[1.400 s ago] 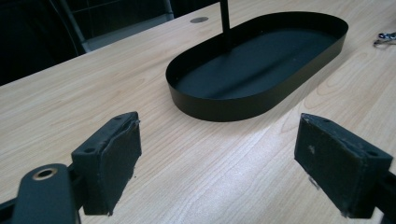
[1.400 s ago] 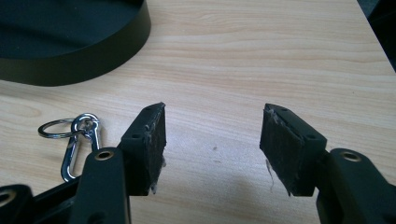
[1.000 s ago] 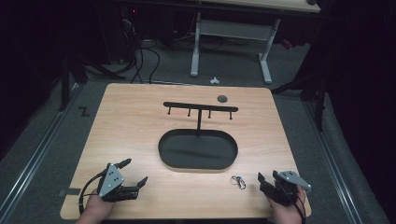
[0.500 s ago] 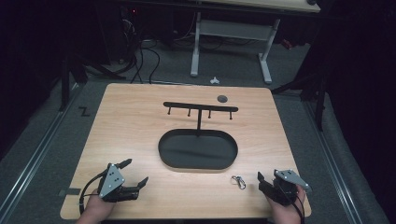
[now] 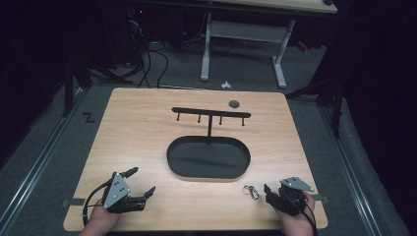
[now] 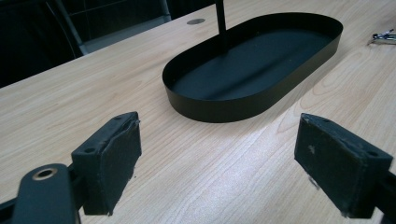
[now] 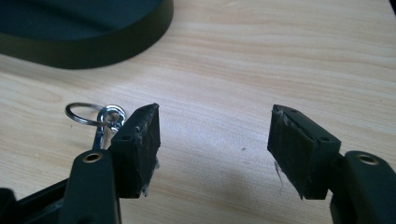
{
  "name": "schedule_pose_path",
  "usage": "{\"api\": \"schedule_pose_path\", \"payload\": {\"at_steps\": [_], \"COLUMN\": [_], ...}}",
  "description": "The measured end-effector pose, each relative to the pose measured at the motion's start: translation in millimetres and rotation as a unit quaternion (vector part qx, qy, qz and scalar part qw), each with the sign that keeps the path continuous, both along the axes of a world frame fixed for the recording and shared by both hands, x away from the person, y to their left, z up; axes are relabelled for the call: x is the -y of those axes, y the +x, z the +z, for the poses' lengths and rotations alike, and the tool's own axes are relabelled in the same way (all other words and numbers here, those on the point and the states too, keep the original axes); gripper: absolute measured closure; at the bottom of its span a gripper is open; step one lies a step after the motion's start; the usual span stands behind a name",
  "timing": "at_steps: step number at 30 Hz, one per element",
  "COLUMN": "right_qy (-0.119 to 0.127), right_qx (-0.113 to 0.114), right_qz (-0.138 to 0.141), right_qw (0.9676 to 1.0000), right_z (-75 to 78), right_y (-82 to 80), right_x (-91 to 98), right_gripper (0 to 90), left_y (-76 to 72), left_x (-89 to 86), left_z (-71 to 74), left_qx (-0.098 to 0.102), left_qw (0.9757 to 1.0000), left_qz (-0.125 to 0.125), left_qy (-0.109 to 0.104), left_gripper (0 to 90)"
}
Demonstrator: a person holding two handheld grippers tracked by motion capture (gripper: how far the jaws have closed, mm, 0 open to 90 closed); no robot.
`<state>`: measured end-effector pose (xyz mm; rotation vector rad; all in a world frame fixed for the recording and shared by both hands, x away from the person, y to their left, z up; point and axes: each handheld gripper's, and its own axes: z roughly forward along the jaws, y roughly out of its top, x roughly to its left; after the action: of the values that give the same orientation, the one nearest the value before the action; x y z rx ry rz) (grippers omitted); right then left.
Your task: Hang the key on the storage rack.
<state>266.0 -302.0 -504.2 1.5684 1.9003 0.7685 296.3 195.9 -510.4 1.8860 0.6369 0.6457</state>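
Resting low in the frame, left gripper (image 5: 140, 184) and right gripper (image 5: 269, 191) gape wide, empty; keyring clip (image 5: 251, 191) lies just beside the right, likely its target.

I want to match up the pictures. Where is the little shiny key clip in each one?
High view: the key clip lies on the table, near the front edge, just left of the right gripper.
Left gripper view: its tip peeks in at the top right edge.
Right gripper view: at left, partly behind the left jaw.
Shared landmark: the black oval tray, next to the clip.
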Motion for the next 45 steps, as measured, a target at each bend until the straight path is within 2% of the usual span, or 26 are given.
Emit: {"api": "schedule_pose_path", "payload": {"at_steps": [2, 5, 8, 10, 12, 16, 23, 25, 27, 29, 32, 36, 38, 40, 42, 43, 45], "right_qy": [-0.003, -0.008, -0.014, -0.021, -0.017, -0.018, -0.037, -0.045, -0.054, -0.053, -0.053, -0.059, -0.058, -0.054, -0.055, -0.051, -0.053], "right_qx": [-0.005, -0.027, -0.059, -0.068, -0.080, -0.104, -0.129, -0.142, -0.163, -0.189, -0.192, -0.207, -0.210, -0.223, -0.228, -0.242, -0.254], "right_qz": [0.001, 0.008, 0.012, 0.012, 0.006, 0.002, 0.018, 0.021, 0.022, 0.017, 0.017, 0.027, 0.028, 0.034, 0.034, 0.035, 0.037], "right_qw": [1.0000, 0.9996, 0.9981, 0.9974, 0.9966, 0.9944, 0.9909, 0.9887, 0.9849, 0.9805, 0.9799, 0.9761, 0.9756, 0.9726, 0.9715, 0.9684, 0.9650], "right_z": [0.1, 2.6, 4.6, 5.8, 7.0, 6.5, 8.3, 10.1, 11.3, 10.4, 10.6, 15.5, 16.2, 18.5, 19.0, 19.2, 19.8], "right_y": [1.2, 8.1, 13.8, 16.5, 18.4, 21.9, 26.9, 28.0, 29.7, 31.5, 32.4, 34.1, 34.3, 35.6, 36.0, 37.3, 38.2], "right_x": [-0.4, -2.1, -2.2, -1.6, -0.4, 0.5, -1.2, -0.3, 1.1, 2.4, 3.6, 3.5, 3.3, 1.9, 1.6, 0.4, -1.1], "right_gripper": [34.6, 29.1, 23.5, 21.8, 19.8, 19.6, 19.5, 19.7, 20.1, 20.7, 21.9, 23.2, 23.2, 23.4, 23.1, 22.6, 22.6], "left_y": [0.0, -0.5, -0.7, -1.2, -1.4, -0.8, -1.9, -1.9, -0.9, -0.8, -1.0, -1.6, -1.5, -1.4, -1.5, -1.5, -1.5], "left_x": [-0.2, -0.6, -0.2, -0.4, -0.5, -0.5, -1.2, -1.6, -1.1, -0.5, -0.1, -0.6, -0.8, -0.7, -0.5, -0.3, -0.2], "left_z": [0.1, 0.1, 0.0, 0.5, 0.8, 1.4, 1.5, 2.0, 1.5, 1.2, 1.4, 1.8, 1.9, 1.7, 1.6, 1.5, 1.5], "left_qx": [0.001, 0.000, 0.000, 0.001, 0.002, 0.004, 0.002, 0.004, 0.003, 0.002, 0.002, 0.004, 0.003, 0.001, 0.001, 0.001, 0.001], "left_qw": [1.0000, 1.0000, 1.0000, 1.0000, 1.0000, 1.0000, 1.0000, 1.0000, 1.0000, 1.0000, 1.0000, 1.0000, 1.0000, 1.0000, 0.9999, 0.9999, 0.9999], "left_qz": [0.000, -0.002, -0.003, -0.004, -0.005, -0.005, -0.005, -0.007, -0.006, -0.006, -0.009, -0.008, -0.008, -0.009, -0.010, -0.011, -0.011], "left_qy": [0.000, -0.001, -0.001, 0.001, 0.000, -0.001, 0.000, -0.001, -0.001, -0.001, 0.003, 0.000, 0.000, -0.001, 0.000, 0.000, 0.000], "left_gripper": [15.2, 15.2, 15.2, 15.2, 15.2, 15.2, 15.2, 15.2, 15.2, 15.2, 15.2, 15.2, 15.2, 15.2, 15.2, 15.2, 15.2]}}
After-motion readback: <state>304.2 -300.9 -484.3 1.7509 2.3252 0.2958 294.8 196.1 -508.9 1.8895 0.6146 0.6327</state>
